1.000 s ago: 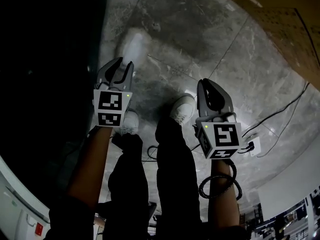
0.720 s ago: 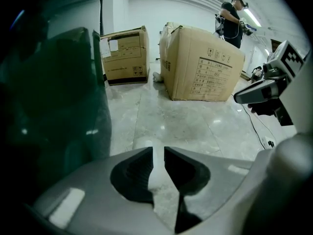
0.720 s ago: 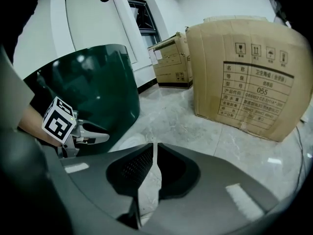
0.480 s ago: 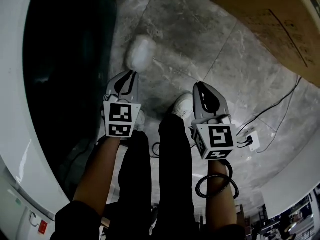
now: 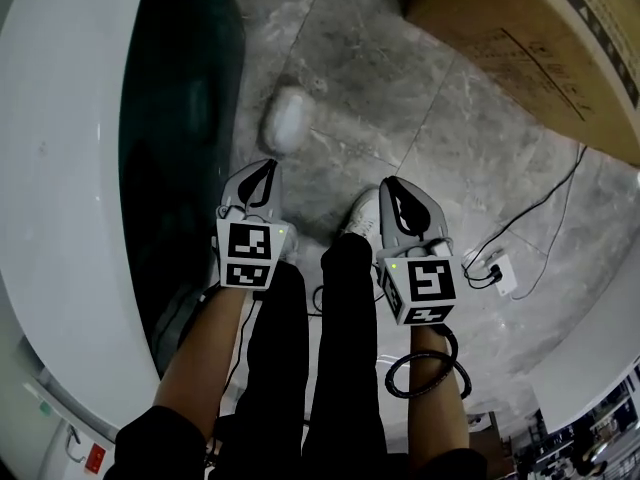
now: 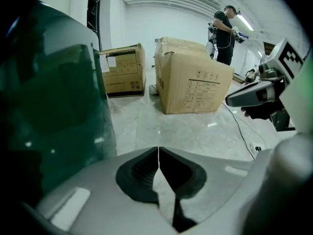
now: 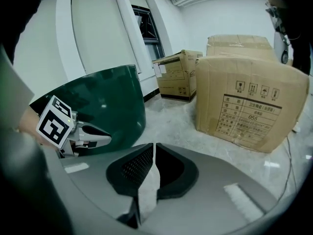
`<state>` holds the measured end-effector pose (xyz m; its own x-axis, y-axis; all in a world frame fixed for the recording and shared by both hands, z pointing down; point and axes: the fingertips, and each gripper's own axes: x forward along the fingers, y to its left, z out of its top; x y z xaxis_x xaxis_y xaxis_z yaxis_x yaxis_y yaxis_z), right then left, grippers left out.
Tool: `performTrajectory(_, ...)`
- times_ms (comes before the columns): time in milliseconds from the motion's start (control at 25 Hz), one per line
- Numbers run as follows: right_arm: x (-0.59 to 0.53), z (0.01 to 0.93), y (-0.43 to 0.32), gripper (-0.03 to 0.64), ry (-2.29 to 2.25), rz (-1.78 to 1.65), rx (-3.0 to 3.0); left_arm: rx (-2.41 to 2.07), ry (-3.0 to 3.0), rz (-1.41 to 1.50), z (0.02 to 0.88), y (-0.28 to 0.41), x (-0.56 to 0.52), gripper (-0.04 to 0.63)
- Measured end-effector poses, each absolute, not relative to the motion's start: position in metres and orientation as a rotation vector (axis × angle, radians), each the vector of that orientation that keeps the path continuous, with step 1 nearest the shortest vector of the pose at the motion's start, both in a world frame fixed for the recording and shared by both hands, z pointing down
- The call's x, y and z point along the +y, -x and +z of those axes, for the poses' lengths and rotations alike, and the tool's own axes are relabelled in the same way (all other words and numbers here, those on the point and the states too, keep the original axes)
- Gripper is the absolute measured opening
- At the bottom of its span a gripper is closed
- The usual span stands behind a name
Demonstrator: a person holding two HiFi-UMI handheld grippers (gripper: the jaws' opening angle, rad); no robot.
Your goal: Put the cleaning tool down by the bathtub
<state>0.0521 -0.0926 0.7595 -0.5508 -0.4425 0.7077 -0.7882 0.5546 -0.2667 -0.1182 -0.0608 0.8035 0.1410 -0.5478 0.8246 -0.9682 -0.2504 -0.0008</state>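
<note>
The cleaning tool, apparently the pale, blurred oval pad, lies on the floor just beside the bathtub, straight ahead of the left tool and nearer it than the right tool, both clenched on nothing.

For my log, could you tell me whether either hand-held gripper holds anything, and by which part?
Nothing is held: the left hand-held gripper and the right hand-held gripper are both shut and empty.
</note>
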Motion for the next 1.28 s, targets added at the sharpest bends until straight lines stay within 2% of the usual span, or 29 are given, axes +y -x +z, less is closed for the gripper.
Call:
performTrajectory(800,-0.093,0.645,-0.030,0.023,-1.056,0.666,-2.319,-1.551,-1.918,0.842,0.687,0.109,-0.062,0.000)
performTrajectory(1280,-0.100,0.577,-0.048,0.023,-1.099,0.612,-2.357,-1.646,-1.986,0.813,0.605,0.099,-0.072,0.000)
